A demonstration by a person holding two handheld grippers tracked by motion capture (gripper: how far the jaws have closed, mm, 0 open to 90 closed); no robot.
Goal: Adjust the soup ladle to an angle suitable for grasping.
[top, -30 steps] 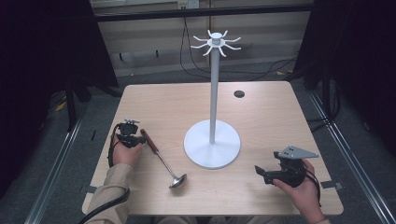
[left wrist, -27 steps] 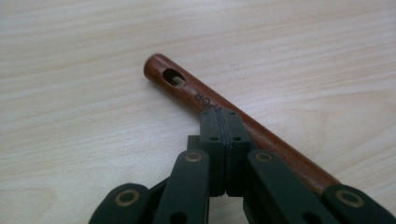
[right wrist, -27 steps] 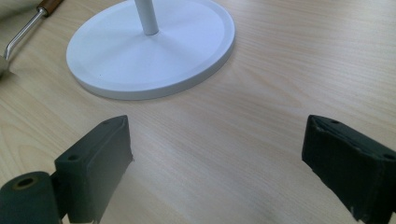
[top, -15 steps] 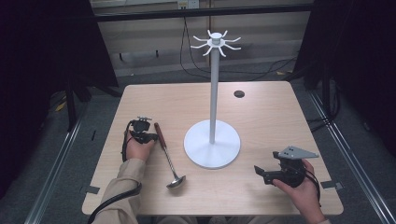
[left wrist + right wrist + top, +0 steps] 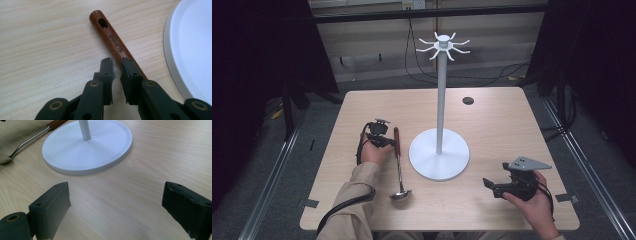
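A ladle lies flat on the wooden table beside a white stand, its brown handle just past the nearly closed, seemingly empty left gripper, while the right gripper rests wide open

A pale wooden table with rounded corners stands on a grey floor — metal rails run along both sides of it. A small dark round spot sits near its far edge. Behind is a light wall with black cables hanging across it; black curtains darken both sides.
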